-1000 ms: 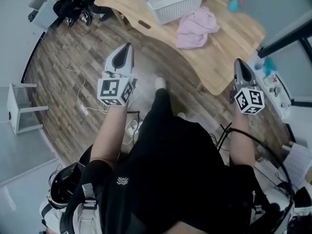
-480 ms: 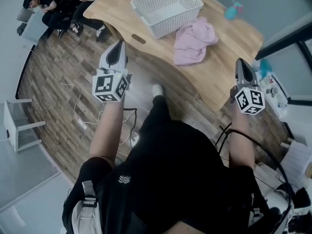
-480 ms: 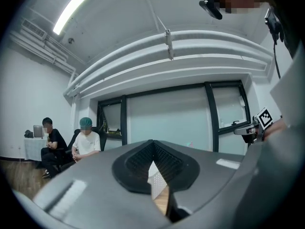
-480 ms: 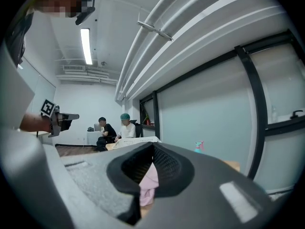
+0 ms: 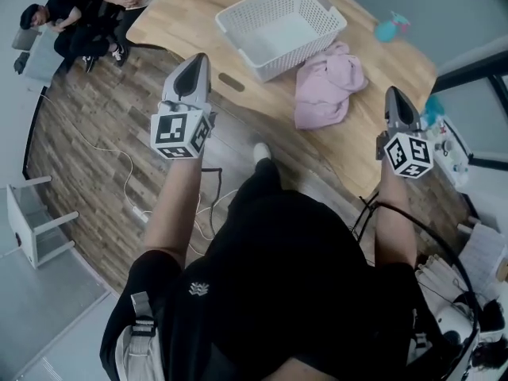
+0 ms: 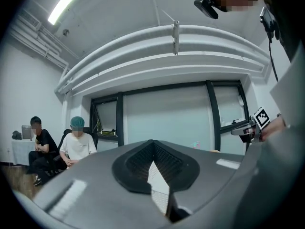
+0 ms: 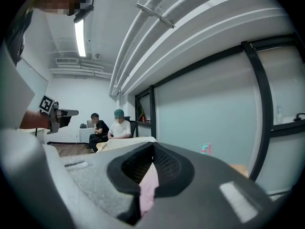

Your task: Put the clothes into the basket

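A white plastic basket (image 5: 278, 26) stands empty on the wooden table (image 5: 182, 14). A crumpled pink garment (image 5: 327, 86) lies on the table just right of it. My left gripper (image 5: 198, 57) hovers shut and empty over the table's near edge, short of the basket. My right gripper (image 5: 394, 92) is also shut and empty, held right of the garment. In the left gripper view the jaws (image 6: 152, 143) meet at their tips, with the basket (image 6: 159, 194) seen below them. The right gripper view shows the pink garment (image 7: 147, 185) beyond the shut jaws (image 7: 152, 146).
A teal spray bottle (image 5: 386, 28) stands at the table's far right. Two people (image 5: 71, 22) sit on the floor beyond the table's left end. Cables (image 5: 127, 173) trail over the wooden floor, a white stool (image 5: 36, 221) stands at the left, and a cluttered shelf (image 5: 448, 145) at the right.
I have stepped closer to the table; basket and garment sit nearer below me. Both grippers have moved forward toward the table, still shut.
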Demonstrator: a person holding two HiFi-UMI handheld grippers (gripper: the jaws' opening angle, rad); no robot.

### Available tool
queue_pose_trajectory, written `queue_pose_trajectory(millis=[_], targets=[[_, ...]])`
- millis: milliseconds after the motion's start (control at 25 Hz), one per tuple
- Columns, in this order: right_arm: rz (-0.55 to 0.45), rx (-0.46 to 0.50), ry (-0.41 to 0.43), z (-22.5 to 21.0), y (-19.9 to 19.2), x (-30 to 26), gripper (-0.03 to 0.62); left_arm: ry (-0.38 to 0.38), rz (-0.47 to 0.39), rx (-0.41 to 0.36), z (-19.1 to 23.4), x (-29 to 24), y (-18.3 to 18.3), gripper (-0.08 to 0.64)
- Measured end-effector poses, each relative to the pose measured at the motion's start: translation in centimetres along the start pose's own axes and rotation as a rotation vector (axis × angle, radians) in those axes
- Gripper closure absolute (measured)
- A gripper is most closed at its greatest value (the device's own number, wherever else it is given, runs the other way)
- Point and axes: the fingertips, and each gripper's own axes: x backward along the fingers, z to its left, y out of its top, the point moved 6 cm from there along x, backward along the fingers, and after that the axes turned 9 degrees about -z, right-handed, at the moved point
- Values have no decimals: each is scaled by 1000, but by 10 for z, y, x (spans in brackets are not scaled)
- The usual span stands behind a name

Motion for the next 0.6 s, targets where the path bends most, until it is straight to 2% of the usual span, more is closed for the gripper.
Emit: queue_pose_trajectory(millis=[240,400,600], targets=[[55,9,-37,15,-10,-56,591,-44,12,34,49,-51,-23,554],[67,24,-95,17,-12,-81,591,-109,21,54,66,-87,-37,554],[71,35,-130,21,-15,-114,591,-149,20,63,88,-129,-48,554]])
